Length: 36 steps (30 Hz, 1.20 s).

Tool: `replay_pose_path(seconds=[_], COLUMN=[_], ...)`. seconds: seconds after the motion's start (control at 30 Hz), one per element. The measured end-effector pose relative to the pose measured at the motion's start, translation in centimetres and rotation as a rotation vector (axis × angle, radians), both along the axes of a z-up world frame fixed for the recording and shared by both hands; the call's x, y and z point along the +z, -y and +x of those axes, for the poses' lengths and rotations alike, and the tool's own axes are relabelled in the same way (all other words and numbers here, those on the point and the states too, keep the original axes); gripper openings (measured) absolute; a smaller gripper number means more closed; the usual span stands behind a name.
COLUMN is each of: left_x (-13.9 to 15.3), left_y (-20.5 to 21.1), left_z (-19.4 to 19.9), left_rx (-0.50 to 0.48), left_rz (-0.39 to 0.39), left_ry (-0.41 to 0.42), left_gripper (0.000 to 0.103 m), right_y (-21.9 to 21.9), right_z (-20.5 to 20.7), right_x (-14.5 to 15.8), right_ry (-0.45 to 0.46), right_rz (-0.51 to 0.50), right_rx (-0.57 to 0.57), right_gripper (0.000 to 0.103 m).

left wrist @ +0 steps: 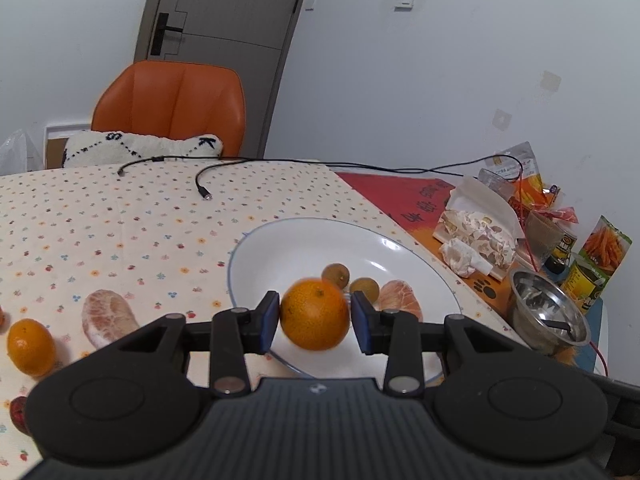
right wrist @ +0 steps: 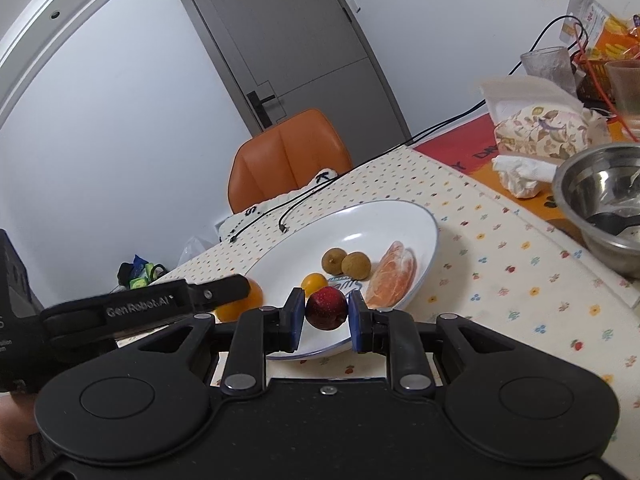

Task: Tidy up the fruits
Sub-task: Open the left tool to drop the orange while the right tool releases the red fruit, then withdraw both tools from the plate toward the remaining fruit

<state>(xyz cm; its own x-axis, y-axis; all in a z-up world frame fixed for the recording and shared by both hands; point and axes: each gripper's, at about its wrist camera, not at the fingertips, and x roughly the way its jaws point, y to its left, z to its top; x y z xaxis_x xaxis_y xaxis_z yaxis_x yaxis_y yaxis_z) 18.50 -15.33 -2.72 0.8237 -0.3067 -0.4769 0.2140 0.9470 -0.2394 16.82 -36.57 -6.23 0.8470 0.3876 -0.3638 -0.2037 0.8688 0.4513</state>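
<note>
My left gripper is shut on a round orange, slightly blurred, above the near-left rim of a white plate. The plate holds two brown longans and a peeled citrus segment. In the right wrist view my right gripper is shut on a dark red plum-like fruit over the plate's near rim. A small orange fruit lies in the plate just beyond it. The left gripper's finger crosses at the left, half hiding its orange.
Left of the plate on the flowered cloth lie a peeled segment, another orange and a dark red fruit. A steel bowl, tissues, cans and snack packs crowd the right side. Black cables trail at the back, before an orange chair.
</note>
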Motion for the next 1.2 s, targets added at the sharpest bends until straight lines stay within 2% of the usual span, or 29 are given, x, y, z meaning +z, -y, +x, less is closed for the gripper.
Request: replay_pose_path(seconds=[0.2,0.4,0.67,0.77,0.9,1.1,1.2], left_x=[0.8,0.9,1.6,2.0,2.2,2.8,3.1], left_y=[-0.9,-1.9,-3.2,-3.7,-4.3,-5.3,-5.8], left_z=[-0.5,-1.2,-2.4,-3.0,-3.6,-4.8,-5.4], left_rx=[0.022,0.042,0.083,0.096,0.099,0.116,0.123], left_rz=[0.006,0.019,0.032,0.034,0.029,0.022,0.022], left_ry=[0.022,0.010,0.028,0.040,0.044,0.070,0.084], left_gripper=[0.039,0.041,0.052,0.054,0.055,0.065,0.072], right_y=[-0.8,-1.5,-2.5,-2.8,-3.3,-4.2,-4.7], right_z=[0.2,0.3,0.5,0.2,-0.4,-1.4,-2.0], right_x=[0.2,0.9,2.1,2.3,2.6,3.4,3.7], right_ry=[0.007,0.026,0.061,0.073,0.081,0.102,0.108], right_rz=[0.004,-0.001,-0.004,-0.006,-0.017,-0.040,-0.048], right_rx=[0.017,0.028,0.032,0.018,0.017,0.034,0.039], right_gripper=[0.022,0.022,0.023,0.028,0.049,0.064,0.075])
